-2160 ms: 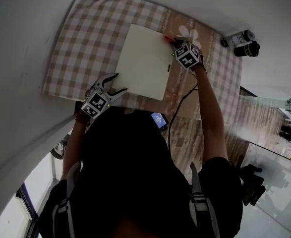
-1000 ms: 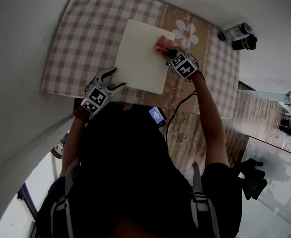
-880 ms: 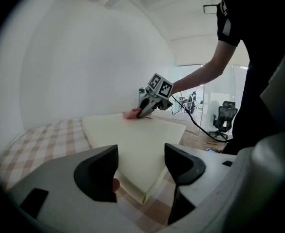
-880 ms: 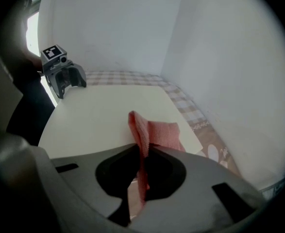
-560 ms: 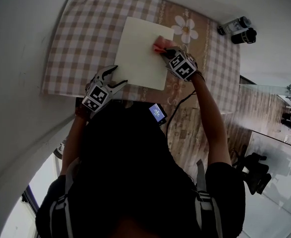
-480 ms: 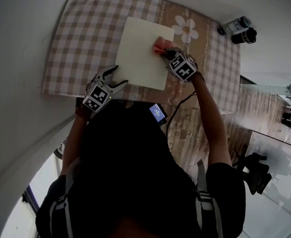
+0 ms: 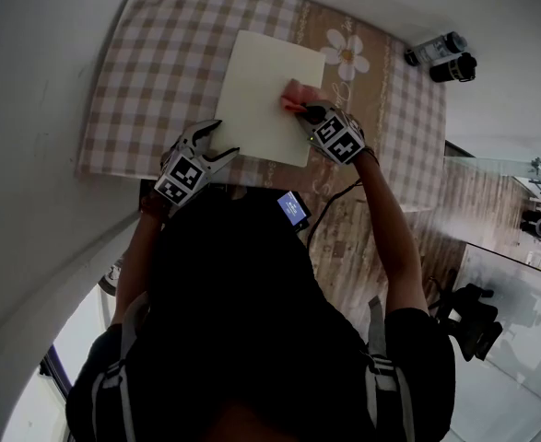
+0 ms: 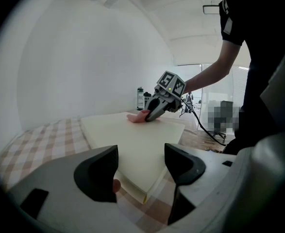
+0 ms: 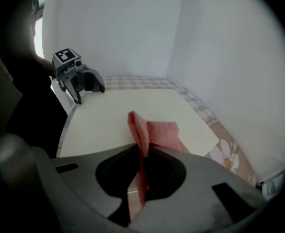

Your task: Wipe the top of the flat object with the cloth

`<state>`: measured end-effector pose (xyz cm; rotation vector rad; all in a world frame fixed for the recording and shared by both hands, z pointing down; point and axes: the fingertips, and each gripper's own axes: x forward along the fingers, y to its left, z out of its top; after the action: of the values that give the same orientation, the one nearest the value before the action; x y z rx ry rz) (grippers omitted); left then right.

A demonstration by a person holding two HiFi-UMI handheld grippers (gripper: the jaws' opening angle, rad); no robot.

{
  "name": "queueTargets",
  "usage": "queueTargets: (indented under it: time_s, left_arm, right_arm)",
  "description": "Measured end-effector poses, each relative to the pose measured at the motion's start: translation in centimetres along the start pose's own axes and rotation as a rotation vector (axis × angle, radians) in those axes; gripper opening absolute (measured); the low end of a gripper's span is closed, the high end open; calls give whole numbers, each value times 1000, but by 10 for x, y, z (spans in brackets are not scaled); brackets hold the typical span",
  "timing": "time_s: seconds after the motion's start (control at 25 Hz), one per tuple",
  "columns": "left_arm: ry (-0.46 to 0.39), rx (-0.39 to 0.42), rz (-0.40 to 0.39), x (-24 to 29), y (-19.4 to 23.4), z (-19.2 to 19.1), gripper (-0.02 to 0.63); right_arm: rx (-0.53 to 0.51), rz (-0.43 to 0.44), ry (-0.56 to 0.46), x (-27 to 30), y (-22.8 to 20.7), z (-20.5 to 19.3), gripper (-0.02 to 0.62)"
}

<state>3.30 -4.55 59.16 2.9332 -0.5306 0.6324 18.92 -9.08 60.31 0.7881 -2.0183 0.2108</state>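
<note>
Head view, clock directions taken from the middle of the flat object.

- The flat object (image 7: 261,99), a cream board, lies on a checked tablecloth (image 7: 150,72) with its long side running roughly 12 to 6 o'clock.
- The cloth (image 7: 292,93), pink, lies on top of the board at about 3 o'clock, close inside that edge.
- The right gripper (image 7: 299,109) reaches in from 4 o'clock, with its marker cube just off the board's edge. In the right gripper view the two dark fingers (image 9: 114,171) are clamped on a raised fold of the cloth, which stands upright in the narrow slot between them. The rest of the cloth spreads flat on the board ahead of the fingertips, towards 1 o'clock in that view.
- The left gripper (image 7: 217,144) sits at the board's 7 o'clock corner. Its jaws are spread wide with nothing between them. In the left gripper view that corner lies just ahead of the gap. Contact with the board cannot be judged.
- The cloth is well apart from the left gripper's fingers, across the board from them.
- Two bottles (image 7: 441,58) stand off the tablecloth at about 2 o'clock.
- A white flower print (image 7: 346,52) shows on the tablecloth just beyond the board's 1 o'clock corner.
</note>
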Motion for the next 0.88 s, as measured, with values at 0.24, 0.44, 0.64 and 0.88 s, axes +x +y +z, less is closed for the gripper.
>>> queueTargets:
  time_s: [0.24,0.44,0.64,0.88]
  left_arm:
    - [-5,2,8,0,1,0,313]
    - [5,-4,-5,-1,0,0,313]
    - [0,-3,-3,-1,0,0,313]
    - [1,-4,-3,-1,0,0,313]
  right_arm:
    - [-11,22,-19,-4,21,-1,17]
    - [24,31,-37,-10,39,-2,17]
    - [41,40,-55,-17,57,-5,18]
    - [54,55,-81,-24,77,-7,17]
